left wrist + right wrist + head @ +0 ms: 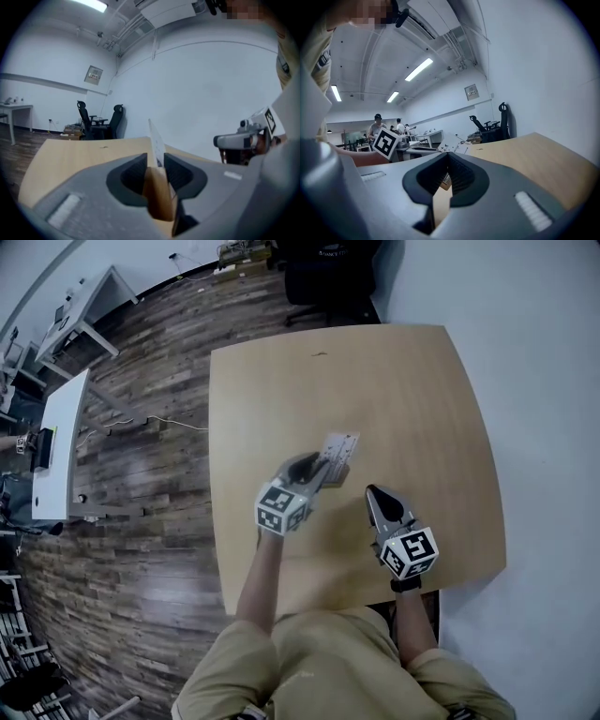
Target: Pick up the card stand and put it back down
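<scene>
The card stand (pixel 337 456) is a small wooden base (pixel 158 201) with a thin white card (pixel 155 140) standing upright in its slot. It is pinched in the left hand-held gripper (pixel 317 472), over the middle of the tabletop (pixel 394 390) and, by the look of it, lifted clear of the surface. It should handle as a light thing. The base is stiff and solid enough to take a firm squeeze, while the card is flimsy and would bend or slide out of the slot if squeezed or knocked. The base is the place to hold it, and that is where the jaws sit now: one pad on each side face, low down, with the card rising free above them. Smooth wood may slip a little, so it seems wise to keep the base level when it goes back down.

The right hand-held gripper (pixel 373 493) hangs just beside the stand with its jaws pressed together and nothing between them.

The only holder here is the stand itself, which holds that one card – no box, tray or bin shows on the tabletop. Beyond it are a wood-patterned floor (pixel 150 362) and two office chairs (pixel 101 122) by the wall.
</scene>
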